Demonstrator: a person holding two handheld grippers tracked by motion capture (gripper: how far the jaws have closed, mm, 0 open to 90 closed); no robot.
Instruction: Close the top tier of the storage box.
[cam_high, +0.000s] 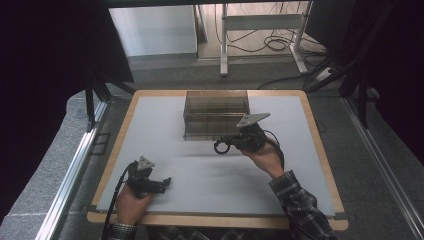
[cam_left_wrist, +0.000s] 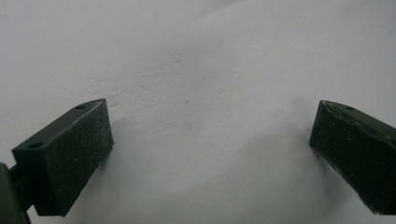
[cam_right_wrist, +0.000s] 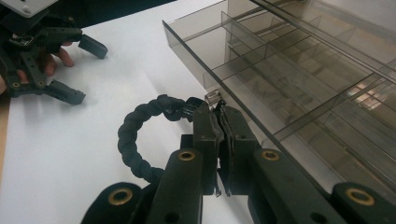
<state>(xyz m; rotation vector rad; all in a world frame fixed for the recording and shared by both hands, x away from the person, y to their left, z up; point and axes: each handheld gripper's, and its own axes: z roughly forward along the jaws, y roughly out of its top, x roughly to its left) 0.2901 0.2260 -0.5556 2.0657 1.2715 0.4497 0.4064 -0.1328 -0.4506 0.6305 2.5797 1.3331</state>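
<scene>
A smoky clear plastic organiser box with several divided compartments stands at the back middle of the white mat. My right gripper is just in front of the box's near edge. Its jaws are pressed together on the end of a black braided loop, which curls out to the left over the mat. A small metal tab shows at the jaw tips. My left gripper rests low on the mat at the front left, jaws wide apart with nothing between them, also seen across the mat.
The mat lies on a wooden board whose rim shows all round. Metal rails run along both sides. A table frame and cables lie on the floor behind.
</scene>
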